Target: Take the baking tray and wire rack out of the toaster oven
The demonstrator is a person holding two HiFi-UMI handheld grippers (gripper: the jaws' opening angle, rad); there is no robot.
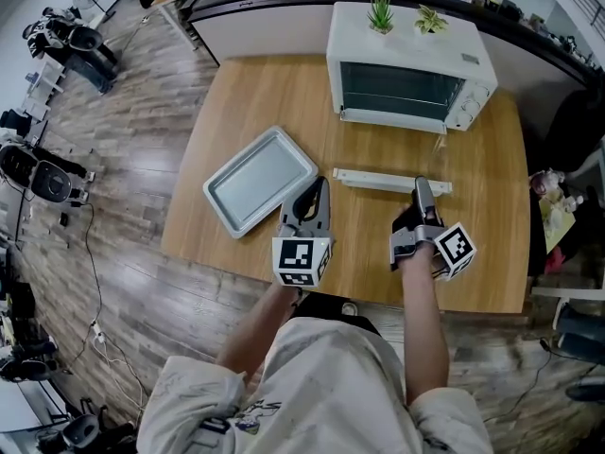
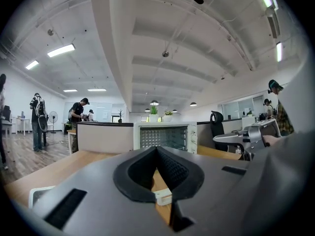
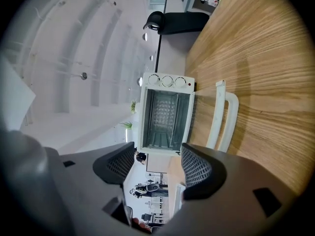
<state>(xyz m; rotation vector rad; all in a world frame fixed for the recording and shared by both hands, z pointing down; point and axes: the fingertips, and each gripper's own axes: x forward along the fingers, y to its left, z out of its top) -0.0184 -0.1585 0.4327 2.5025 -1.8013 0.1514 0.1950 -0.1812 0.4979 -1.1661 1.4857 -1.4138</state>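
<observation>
The white toaster oven (image 1: 406, 64) stands at the table's far side, its glass door folded down flat and the white door handle (image 1: 392, 181) nearest me. The grey baking tray (image 1: 260, 178) lies empty on the table, left of the door. Fine grid lines show inside the oven (image 3: 165, 114); I cannot tell whether they are the wire rack. My left gripper (image 1: 321, 185) hovers shut and empty between the tray and the handle, pointing at the oven (image 2: 162, 137). My right gripper (image 1: 422, 185) is open with nothing between its pads (image 3: 197, 168), just short of the handle (image 3: 224, 117).
Two small potted plants (image 1: 381, 12) stand on the oven's top. The wooden table (image 1: 492, 253) ends at a low partition behind the oven. A black office chair (image 3: 172, 21) stands past the table's side. People (image 2: 78, 117) are far off across the room.
</observation>
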